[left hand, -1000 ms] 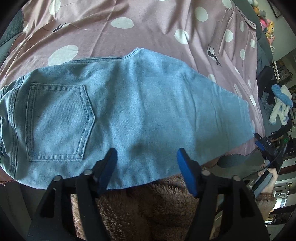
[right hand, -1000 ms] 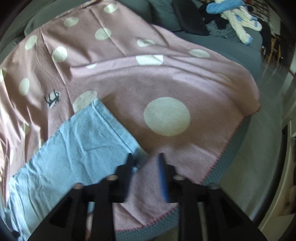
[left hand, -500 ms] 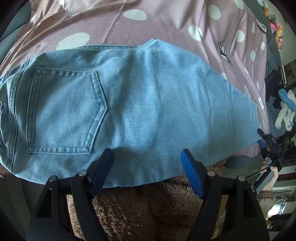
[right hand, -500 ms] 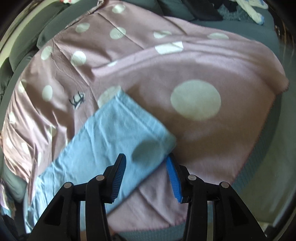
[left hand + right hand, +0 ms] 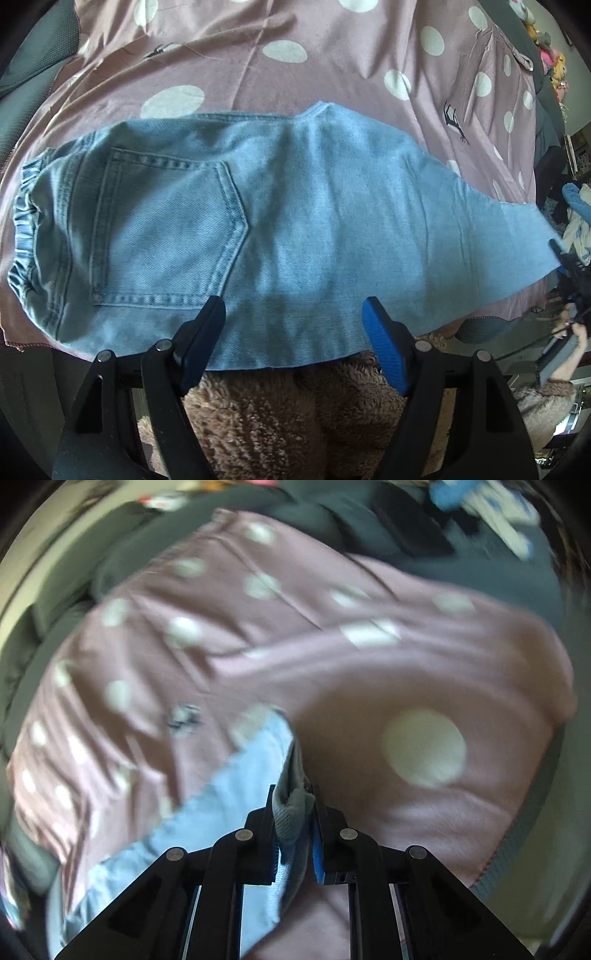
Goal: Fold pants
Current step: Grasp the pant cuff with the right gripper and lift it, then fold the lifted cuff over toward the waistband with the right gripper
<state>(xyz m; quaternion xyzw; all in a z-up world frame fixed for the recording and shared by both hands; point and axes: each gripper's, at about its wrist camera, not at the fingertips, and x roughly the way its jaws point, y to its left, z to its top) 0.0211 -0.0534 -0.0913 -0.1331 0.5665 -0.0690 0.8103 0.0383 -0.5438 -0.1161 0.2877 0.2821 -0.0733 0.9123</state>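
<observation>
Light blue denim pants (image 5: pixel 295 221) lie flat on a pink polka-dot blanket (image 5: pixel 295 74), folded lengthwise, back pocket up, waistband at the left, legs running right. My left gripper (image 5: pixel 293 314) is open and hovers over the near edge of the pants, past the pocket. My right gripper (image 5: pixel 294 812) is shut on the hem end of the pants (image 5: pixel 229 794) and lifts that corner off the blanket (image 5: pixel 406 664). The right wrist view is blurred by motion. The right gripper also shows at the far right of the left wrist view (image 5: pixel 565 258).
A brown fluffy fabric (image 5: pixel 288 413) lies below the near edge of the bed. Grey cushions (image 5: pixel 147 554) and a pile of blue and white clothes (image 5: pixel 480 502) sit beyond the blanket. The blanket's edge drops off at the right (image 5: pixel 535 812).
My right gripper has shut on the hem end of the pants and started lifting it. My left gripper has drifted slightly and stayed open over the near edge.
</observation>
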